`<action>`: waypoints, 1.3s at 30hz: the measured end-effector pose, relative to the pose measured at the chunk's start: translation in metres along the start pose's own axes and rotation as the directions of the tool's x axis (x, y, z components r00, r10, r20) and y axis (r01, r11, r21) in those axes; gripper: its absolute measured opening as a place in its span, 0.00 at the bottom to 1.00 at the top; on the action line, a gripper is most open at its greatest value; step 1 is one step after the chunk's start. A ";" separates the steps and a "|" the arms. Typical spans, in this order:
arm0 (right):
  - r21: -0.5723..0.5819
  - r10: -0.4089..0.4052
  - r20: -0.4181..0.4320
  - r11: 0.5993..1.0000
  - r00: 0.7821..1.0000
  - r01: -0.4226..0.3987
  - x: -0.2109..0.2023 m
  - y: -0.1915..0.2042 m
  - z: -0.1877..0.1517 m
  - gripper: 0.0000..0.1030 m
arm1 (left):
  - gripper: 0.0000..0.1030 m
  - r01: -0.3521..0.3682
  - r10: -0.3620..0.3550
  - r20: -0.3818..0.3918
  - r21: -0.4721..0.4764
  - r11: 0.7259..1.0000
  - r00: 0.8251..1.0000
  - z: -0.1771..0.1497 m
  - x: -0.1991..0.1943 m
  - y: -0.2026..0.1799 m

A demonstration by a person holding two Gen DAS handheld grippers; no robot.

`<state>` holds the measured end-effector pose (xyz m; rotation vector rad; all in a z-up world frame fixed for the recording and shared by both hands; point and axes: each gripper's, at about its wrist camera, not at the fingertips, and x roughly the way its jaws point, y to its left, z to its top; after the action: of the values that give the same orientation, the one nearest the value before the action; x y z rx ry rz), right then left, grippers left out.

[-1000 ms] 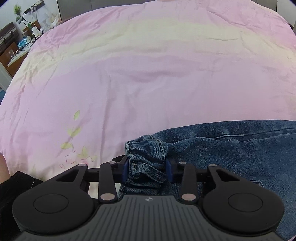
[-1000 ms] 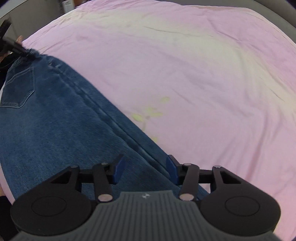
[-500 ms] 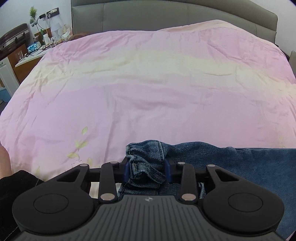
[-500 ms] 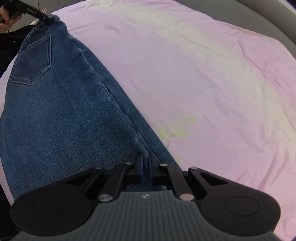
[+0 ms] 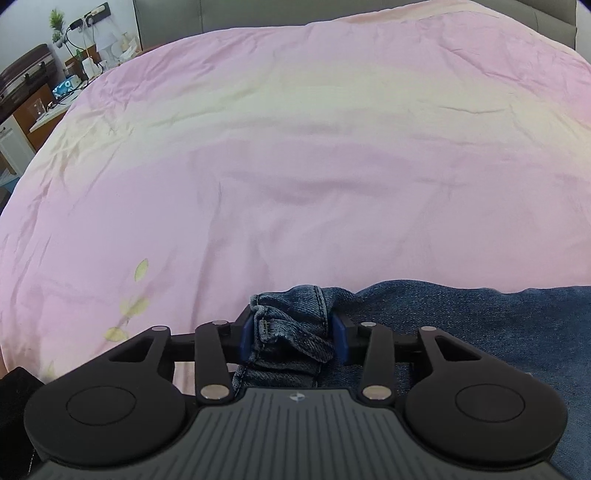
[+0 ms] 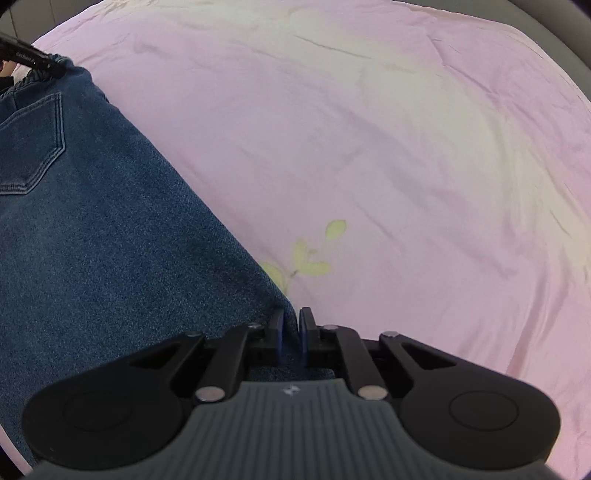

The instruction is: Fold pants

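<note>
Blue denim pants (image 5: 461, 325) lie on a pink bed cover (image 5: 295, 166). The bunched waistband sits between the pads of my left gripper (image 5: 293, 332), whose jaws are opening while the denim still fills the gap. In the right wrist view the pants (image 6: 92, 240) stretch from the far left toward me, back pocket (image 6: 29, 147) facing up. My right gripper (image 6: 291, 328) is nearly shut on the leg's outer edge, its jaws easing open a little. The left gripper's black finger (image 6: 33, 61) shows at the waistband, far left.
A grey headboard (image 5: 166, 18) stands behind the bed. A side table (image 5: 55, 92) with cables and small items is at the far left. A person's dark sleeve (image 5: 14, 406) shows at the lower left. Leaf prints (image 6: 306, 254) mark the cover.
My right gripper, open over the leg a second ago, has closed onto the leg's edge. The left gripper's pads now stand a little wider around the waistband, and both hands have shifted.
</note>
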<state>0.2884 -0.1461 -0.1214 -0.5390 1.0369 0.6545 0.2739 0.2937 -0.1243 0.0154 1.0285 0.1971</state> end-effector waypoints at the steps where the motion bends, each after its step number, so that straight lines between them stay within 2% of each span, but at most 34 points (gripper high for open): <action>1: 0.005 -0.009 0.004 1.000 1.000 0.009 0.000 0.000 0.003 0.18 | 0.57 -0.003 0.003 0.006 -0.004 1.000 1.000 -0.001 -0.003 0.000; 2: 0.011 -0.019 0.012 1.000 1.000 0.019 -0.003 -0.001 0.002 0.30 | 0.61 -0.005 0.005 0.020 -0.008 1.000 1.000 -0.002 -0.007 0.001; 3: 0.021 -0.022 0.023 1.000 1.000 0.021 -0.010 -0.004 -0.001 0.33 | 0.65 -0.017 0.018 0.039 -0.007 1.000 0.999 -0.004 -0.013 0.002; 5: 0.061 -0.032 0.036 0.998 0.999 0.030 -0.024 -0.012 -0.007 0.34 | 0.69 -0.046 0.046 0.082 -0.002 0.999 0.996 -0.007 -0.028 0.001; 8: 0.149 -0.069 0.031 0.987 0.997 0.064 -0.050 -0.032 -0.032 0.34 | 0.68 -0.026 0.027 0.103 -0.006 1.000 0.994 -0.015 -0.053 -0.004; 11: 0.257 -0.126 0.003 0.959 0.992 0.121 -0.074 -0.072 -0.063 0.34 | 0.68 0.034 -0.034 0.115 0.002 0.999 0.993 -0.028 -0.082 -0.020; 15: 0.433 -0.201 -0.049 0.879 0.978 0.202 -0.117 -0.110 -0.130 0.34 | 0.68 0.147 -0.147 0.106 0.011 0.989 0.984 -0.046 -0.112 -0.046; 19: 0.609 -0.258 -0.088 0.751 0.962 0.257 -0.160 -0.142 -0.205 0.34 | 0.64 0.250 -0.250 0.070 0.003 0.968 0.966 -0.072 -0.133 -0.074; 23: 0.760 -0.286 -0.096 0.598 0.953 0.256 -0.180 -0.145 -0.269 0.34 | 0.64 0.347 -0.347 0.024 -0.014 0.938 0.938 -0.105 -0.147 -0.101; 25: 0.814 -0.295 -0.106 0.522 0.950 0.253 -0.193 -0.150 -0.298 0.34 | 0.64 0.367 -0.367 0.016 -0.050 0.929 0.930 -0.122 -0.150 -0.111; 28: 0.888 -0.306 -0.113 0.396 0.945 0.235 -0.196 -0.151 -0.337 0.34 | 0.64 0.402 -0.405 0.019 -0.163 0.901 0.914 -0.146 -0.145 -0.115; 30: 0.928 -0.308 -0.100 0.315 0.946 0.201 -0.195 -0.152 -0.359 0.34 | 0.64 0.427 -0.434 0.035 -0.263 0.865 0.900 -0.159 -0.139 -0.113; 33: 0.972 -0.293 -0.066 0.199 0.954 0.129 -0.190 -0.157 -0.387 0.34 | 0.67 0.429 -0.440 0.067 -0.398 0.811 0.895 -0.180 -0.132 -0.107; 37: 0.996 -0.271 -0.016 0.082 0.962 0.040 -0.173 -0.160 -0.411 0.35 | 0.70 0.424 -0.444 0.093 -0.520 0.742 0.891 -0.198 -0.116 -0.100; 39: 0.999 -0.273 0.028 0.026 0.961 -0.022 -0.167 -0.161 -0.420 0.35 | 0.72 0.443 -0.480 0.099 -0.577 0.686 0.872 -0.206 -0.102 -0.098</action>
<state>0.0917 -0.5836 -0.1281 0.7612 0.9512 -0.3442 0.0624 0.1640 -0.1541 -0.8227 0.9626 0.0408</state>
